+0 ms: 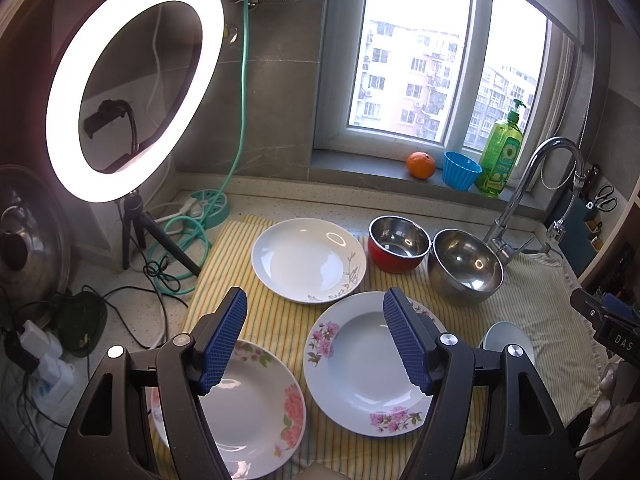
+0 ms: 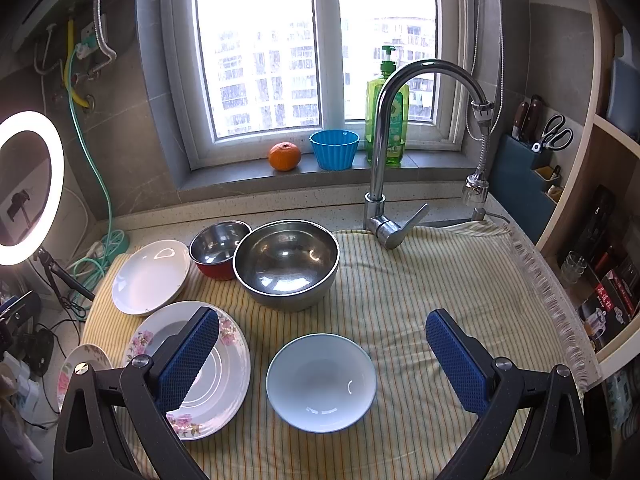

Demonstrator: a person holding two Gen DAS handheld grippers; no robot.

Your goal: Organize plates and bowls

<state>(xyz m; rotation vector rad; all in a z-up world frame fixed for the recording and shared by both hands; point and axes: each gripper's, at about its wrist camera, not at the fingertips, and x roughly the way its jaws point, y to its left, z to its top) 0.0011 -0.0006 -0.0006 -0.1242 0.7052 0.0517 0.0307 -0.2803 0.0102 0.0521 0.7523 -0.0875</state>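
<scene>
Three plates lie on the striped cloth (image 1: 276, 312): a white plate with grey sprigs (image 1: 308, 260) at the back, a pink-flowered plate (image 1: 360, 376) in front of it, and another flowered plate (image 1: 256, 408) at the near left. A red-sided steel bowl (image 1: 398, 244) and a large steel bowl (image 1: 464, 266) stand behind. A pale blue bowl (image 2: 321, 382) sits near the front. My left gripper (image 1: 316, 300) is open and empty above the plates. My right gripper (image 2: 322, 318) is open and empty above the blue bowl.
A faucet (image 2: 384, 184) rises behind the cloth. An orange (image 2: 284, 156), a blue cup (image 2: 334, 149) and a green soap bottle (image 2: 386, 120) stand on the sill. A ring light (image 1: 132, 84) on a tripod and cables stand at left. A knife block (image 2: 528, 160) is at right.
</scene>
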